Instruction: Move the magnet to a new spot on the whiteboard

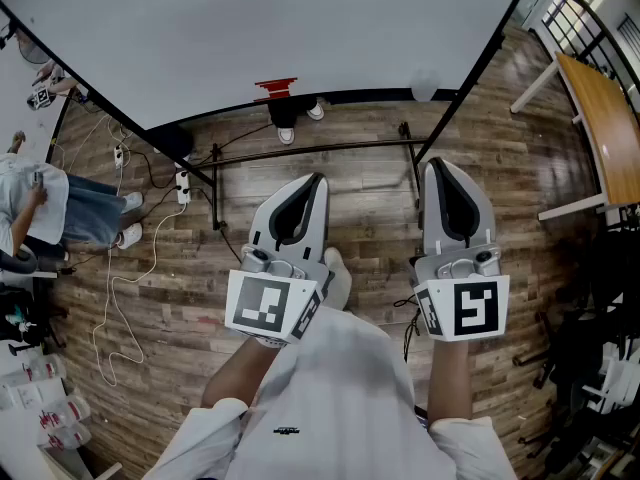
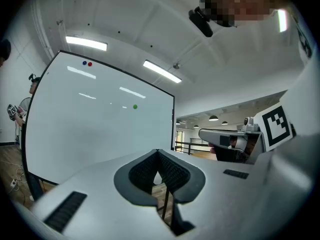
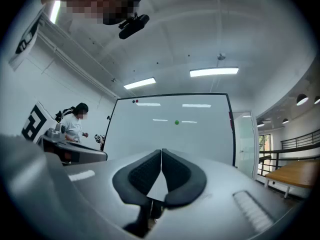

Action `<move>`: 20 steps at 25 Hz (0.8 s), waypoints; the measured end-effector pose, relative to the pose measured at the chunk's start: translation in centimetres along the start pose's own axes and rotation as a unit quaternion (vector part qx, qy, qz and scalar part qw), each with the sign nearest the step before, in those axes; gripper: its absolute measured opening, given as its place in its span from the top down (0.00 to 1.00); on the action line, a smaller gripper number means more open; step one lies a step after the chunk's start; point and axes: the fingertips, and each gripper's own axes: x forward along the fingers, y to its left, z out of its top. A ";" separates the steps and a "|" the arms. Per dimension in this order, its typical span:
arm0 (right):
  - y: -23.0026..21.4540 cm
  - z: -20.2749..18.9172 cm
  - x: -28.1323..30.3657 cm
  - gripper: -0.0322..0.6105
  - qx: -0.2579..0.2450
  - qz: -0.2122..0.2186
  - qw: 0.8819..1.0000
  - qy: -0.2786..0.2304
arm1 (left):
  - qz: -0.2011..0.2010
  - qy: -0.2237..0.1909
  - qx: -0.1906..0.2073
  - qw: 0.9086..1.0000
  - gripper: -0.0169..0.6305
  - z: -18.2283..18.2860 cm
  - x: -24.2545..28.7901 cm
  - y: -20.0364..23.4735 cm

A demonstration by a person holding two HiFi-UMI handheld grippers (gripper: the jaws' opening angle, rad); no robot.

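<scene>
Starting w/ what's hard to see: from the head view the whiteboard [image 1: 250, 28] is seen so steeply that we can't pick out the green magnet on it, and its top is cut off by the frame. A red item [image 1: 277, 88] sits at the board's lower edge, but we can't tell what it is. The person [image 1: 40, 198] at the left is cropped by the frame edge. Both gripper views show what the head view doesn't: the green magnet [image 2: 135, 106] [image 3: 176, 122] is stuck on the board approx. mid-height, right of centre in the left gripper view and roughly central in the right gripper view. It's well apart from a blue magnet [image 2: 84, 62] and a red magnet [image 2: 90, 64] side by side near the top left corner. Those 2 are tiny dots in the right gripper view. Our left gripper [image 1: 318, 180] [image 2: 158, 151] has its tips pressed together w/ nothing between them, only a small teardrop gap further back. Our right gripper [image 1: 438, 166] [image 3: 161, 150] is likewise fully closed and empty. Both are held well short of the board, side by side, not touching it. The head view alone shows the cables [image 1: 130, 278] on the wood floor. The wooden table [image 1: 600, 118] at right shows only partly in the right gripper view.
</scene>
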 end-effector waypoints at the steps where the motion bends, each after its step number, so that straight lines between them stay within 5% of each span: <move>1: 0.5 0.0 -1.3 0.95 0.000 -0.001 1.000 0.000 | -0.001 0.003 0.003 1.000 0.96 -0.2 -1.1 -0.7; 12: 4.3 -0.1 -11.2 0.95 0.040 -0.033 0.999 0.007 | -0.035 0.005 0.016 0.999 0.96 -0.2 -8.8 -6.2; 20: 6.7 0.2 -9.6 0.95 0.040 -0.048 0.998 -0.003 | -0.031 -0.002 0.029 0.999 0.96 1.4 -11.0 -2.7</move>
